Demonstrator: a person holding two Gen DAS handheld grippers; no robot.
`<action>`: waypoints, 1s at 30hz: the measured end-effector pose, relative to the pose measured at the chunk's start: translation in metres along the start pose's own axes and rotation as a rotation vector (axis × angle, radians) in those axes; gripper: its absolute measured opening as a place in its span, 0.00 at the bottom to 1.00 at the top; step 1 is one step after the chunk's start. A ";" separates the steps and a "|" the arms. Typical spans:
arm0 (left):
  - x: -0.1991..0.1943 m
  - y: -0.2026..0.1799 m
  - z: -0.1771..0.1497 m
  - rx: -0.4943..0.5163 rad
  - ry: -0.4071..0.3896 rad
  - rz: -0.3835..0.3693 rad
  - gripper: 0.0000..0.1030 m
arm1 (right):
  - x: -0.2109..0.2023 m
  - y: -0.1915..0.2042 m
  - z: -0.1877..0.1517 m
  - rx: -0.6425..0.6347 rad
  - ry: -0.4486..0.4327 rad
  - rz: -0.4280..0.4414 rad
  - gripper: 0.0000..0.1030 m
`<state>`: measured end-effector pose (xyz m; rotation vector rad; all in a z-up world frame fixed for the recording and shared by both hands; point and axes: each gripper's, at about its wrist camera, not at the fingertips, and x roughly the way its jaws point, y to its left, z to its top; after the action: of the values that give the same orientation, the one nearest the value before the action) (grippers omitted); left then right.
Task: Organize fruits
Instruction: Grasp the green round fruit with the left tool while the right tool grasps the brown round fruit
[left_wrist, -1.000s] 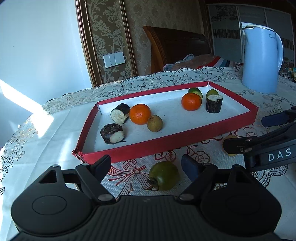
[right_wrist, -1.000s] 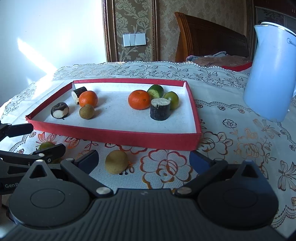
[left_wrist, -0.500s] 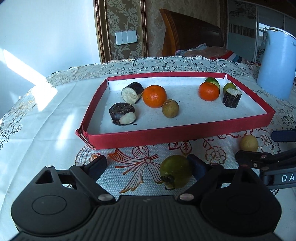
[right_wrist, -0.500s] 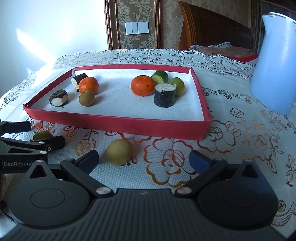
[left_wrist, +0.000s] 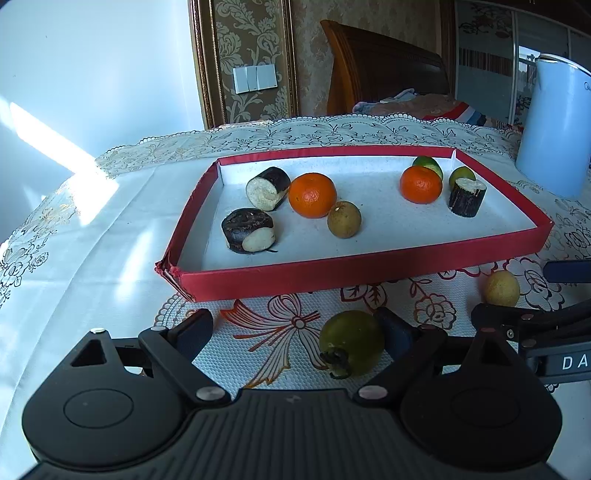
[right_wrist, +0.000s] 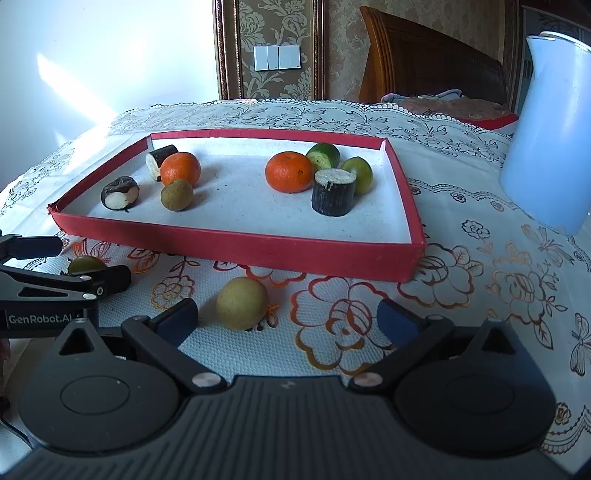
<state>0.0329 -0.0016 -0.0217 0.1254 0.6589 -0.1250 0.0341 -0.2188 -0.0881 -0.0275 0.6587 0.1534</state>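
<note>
Left tool (left_wrist: 299, 332) spread wide, jaws just been opening; green fruit (left_wrist: 351, 343) sits on the worktop (left_wrist: 92, 258) between them, apparently touching the right pad, not pinched. Right tool (right_wrist: 288, 317) also spread, yellow-brown fruit (right_wrist: 242, 302) loose between its jaws. Both fruits lie just in front of the red tray (right_wrist: 236, 245), which holds oranges, limes and dark cut pieces.
</note>
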 end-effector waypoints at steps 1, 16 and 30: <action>0.000 0.000 0.000 0.000 0.000 0.000 0.92 | 0.000 0.000 0.000 -0.003 0.000 0.001 0.99; -0.002 0.000 0.001 0.003 -0.008 0.000 0.89 | -0.004 0.005 -0.001 -0.038 -0.019 0.025 0.87; -0.012 -0.015 -0.002 0.113 -0.052 -0.043 0.52 | -0.007 0.014 -0.001 -0.097 -0.041 0.033 0.60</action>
<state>0.0200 -0.0155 -0.0176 0.2156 0.6032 -0.2066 0.0252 -0.2056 -0.0843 -0.1068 0.6105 0.2173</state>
